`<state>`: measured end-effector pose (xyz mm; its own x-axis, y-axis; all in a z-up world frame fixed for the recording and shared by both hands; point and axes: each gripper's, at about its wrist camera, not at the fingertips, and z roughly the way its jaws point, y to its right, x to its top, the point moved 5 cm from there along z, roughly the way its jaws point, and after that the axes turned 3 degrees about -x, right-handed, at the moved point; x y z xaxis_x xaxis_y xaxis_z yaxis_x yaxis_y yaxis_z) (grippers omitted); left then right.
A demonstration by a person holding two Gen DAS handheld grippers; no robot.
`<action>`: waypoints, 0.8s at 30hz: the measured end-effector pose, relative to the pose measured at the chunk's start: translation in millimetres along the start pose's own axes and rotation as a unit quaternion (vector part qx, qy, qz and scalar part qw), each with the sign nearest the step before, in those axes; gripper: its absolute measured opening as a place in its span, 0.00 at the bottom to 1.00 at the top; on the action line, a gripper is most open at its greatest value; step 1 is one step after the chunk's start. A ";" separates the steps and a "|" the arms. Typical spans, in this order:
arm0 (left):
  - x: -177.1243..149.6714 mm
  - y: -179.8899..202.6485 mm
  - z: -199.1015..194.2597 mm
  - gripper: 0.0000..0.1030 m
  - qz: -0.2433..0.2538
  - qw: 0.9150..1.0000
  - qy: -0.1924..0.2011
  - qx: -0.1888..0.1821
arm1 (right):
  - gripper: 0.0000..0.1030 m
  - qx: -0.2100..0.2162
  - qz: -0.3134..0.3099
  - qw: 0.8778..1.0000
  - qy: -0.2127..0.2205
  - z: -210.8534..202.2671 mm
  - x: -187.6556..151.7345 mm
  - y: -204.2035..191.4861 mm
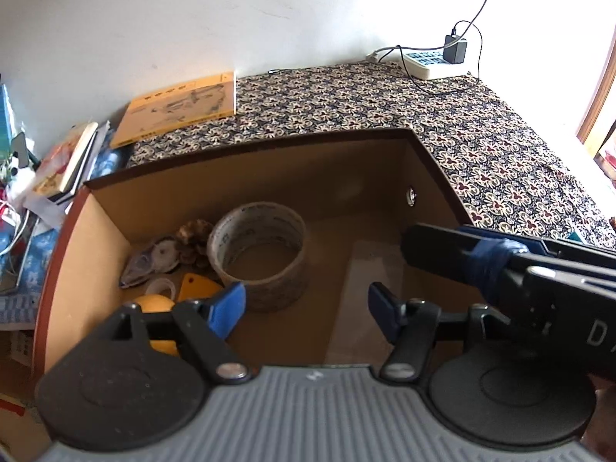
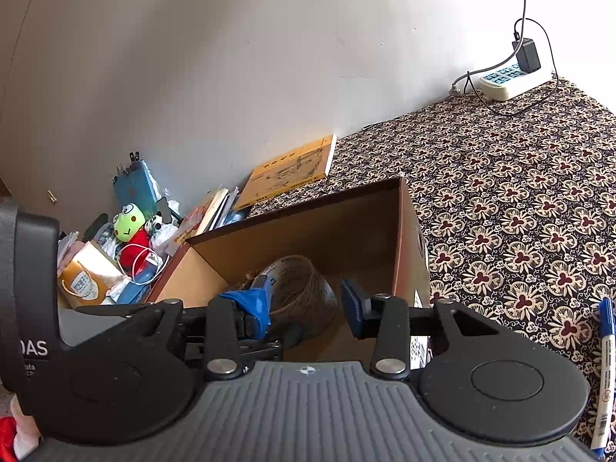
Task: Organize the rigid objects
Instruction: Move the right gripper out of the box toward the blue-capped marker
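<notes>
- The cardboard box (image 1: 269,161) is sitting open on the patterned tablecloth (image 1: 385,104), and everything below is placed from it.
- The tape roll (image 1: 261,254) is lying on the box floor toward its left end, hole facing up.
- A pine cone (image 1: 194,235) and a correction tape dispenser (image 1: 154,260) are resting just left of the roll, against the box's left wall; a small clear ring (image 1: 161,289) and yellow pieces (image 1: 154,304) are lying nearer the camera.
- The left gripper (image 1: 306,308) is hanging over the box interior, jaws standing wide with nothing between the blue pads.
- The right gripper (image 2: 308,304) is also hovering above the box, near its right end; its jaws are standing apart and gripping nothing, with the roll visible beyond them.
- A yellow book (image 1: 181,109) is lying beyond the box's far left corner.
- A power strip (image 1: 427,61) is sitting well beyond the box, by the wall.
- A blue marker (image 2: 604,377) is lying on the cloth to the right of the box.
</notes>
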<state>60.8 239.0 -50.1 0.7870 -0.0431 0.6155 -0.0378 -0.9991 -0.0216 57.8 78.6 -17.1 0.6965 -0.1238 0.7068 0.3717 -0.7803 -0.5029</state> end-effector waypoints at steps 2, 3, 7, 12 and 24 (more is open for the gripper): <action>-1.5 2.1 -1.2 0.64 0.000 1.000 0.000 0.002 | 0.23 0.007 -0.002 1.000 0.002 -4.3 -0.2 -0.2; -2.2 3.5 -2.7 0.64 0.000 1.000 0.002 0.003 | 0.23 0.011 -0.003 1.000 0.003 -6.1 0.8 0.3; -2.9 8.4 -8.9 0.64 -0.002 1.000 0.010 0.010 | 0.23 0.028 -0.001 1.000 0.005 -16.0 2.9 3.4; -1.8 16.0 -20.6 0.64 -0.007 0.999 0.026 0.029 | 0.23 0.049 -0.005 0.999 0.012 -31.1 5.6 8.7; 1.6 51.3 -40.3 0.64 -0.026 0.999 0.026 0.038 | 0.23 0.045 -0.036 0.997 0.048 -65.5 11.5 42.8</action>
<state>35.3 188.0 -18.5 0.7539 0.0081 0.6569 0.0507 -0.9977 -0.0460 41.5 3.6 2.0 0.6057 -0.1299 0.7850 0.4753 -0.7321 -0.4880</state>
